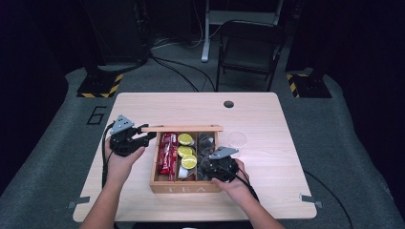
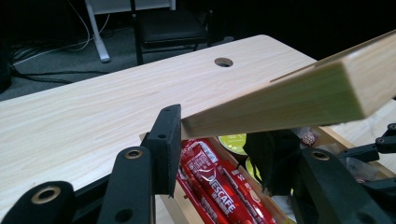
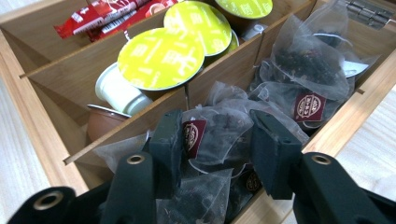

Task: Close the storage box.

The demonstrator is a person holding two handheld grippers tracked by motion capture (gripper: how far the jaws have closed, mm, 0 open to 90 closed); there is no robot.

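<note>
A wooden tea box (image 1: 185, 187) stands mid-table with its lid (image 1: 181, 128) raised at the back. My left gripper (image 1: 149, 137) is shut on the lid's left corner; in the left gripper view the light wood lid (image 2: 289, 100) runs between the jaws of that gripper (image 2: 217, 135). My right gripper (image 1: 216, 164) dips into the right compartment. In the right gripper view its jaws (image 3: 215, 135) stand either side of a clear tea bag (image 3: 224, 123) with a maroon tag, and the bag is not visibly squeezed. More tea bags (image 3: 308, 70) lie around it.
Red Nescafe sticks (image 1: 167, 152) fill the left compartment, and lime-topped capsules (image 1: 187, 151) the middle one. A clear round dish (image 1: 237, 139) lies right of the box. The table has a cable hole (image 1: 229, 104) at the back. A folding chair (image 1: 248, 47) stands beyond the table.
</note>
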